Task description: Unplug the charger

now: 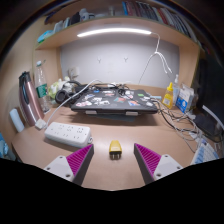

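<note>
A small yellow charger plug (116, 150) lies on the wooden desk (112, 132), between my fingers and apart from both. A white power strip (67, 131) lies ahead to the left, with a white cable running off behind it. My gripper (113, 160) is open and empty; its two purple pads (74, 160) stand wide at either side of the charger.
A dark tray of cluttered items (118, 99) sits beyond the charger. Bottles (176, 96) and tangled cables (178, 122) stand at the right. Small items and a cup (60, 90) are at the left, under a shelf with a strip light (114, 32).
</note>
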Demonstrator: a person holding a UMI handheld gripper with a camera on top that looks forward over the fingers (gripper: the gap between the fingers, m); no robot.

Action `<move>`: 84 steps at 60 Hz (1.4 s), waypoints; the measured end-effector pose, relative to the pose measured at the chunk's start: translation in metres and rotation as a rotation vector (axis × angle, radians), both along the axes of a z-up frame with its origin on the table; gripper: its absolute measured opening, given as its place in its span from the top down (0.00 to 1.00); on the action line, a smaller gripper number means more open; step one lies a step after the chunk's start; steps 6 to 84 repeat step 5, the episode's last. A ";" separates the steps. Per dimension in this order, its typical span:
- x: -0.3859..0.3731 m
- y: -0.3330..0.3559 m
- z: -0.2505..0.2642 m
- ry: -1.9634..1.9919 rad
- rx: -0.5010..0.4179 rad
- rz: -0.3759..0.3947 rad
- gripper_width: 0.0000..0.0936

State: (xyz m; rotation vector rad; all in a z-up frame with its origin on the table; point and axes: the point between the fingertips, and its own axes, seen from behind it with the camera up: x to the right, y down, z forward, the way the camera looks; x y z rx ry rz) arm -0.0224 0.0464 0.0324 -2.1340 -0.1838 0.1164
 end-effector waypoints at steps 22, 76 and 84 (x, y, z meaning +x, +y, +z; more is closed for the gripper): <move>0.009 -0.018 0.011 0.013 0.009 0.005 0.05; 0.009 -0.018 0.011 0.013 0.009 0.005 0.05; 0.009 -0.018 0.011 0.013 0.009 0.005 0.05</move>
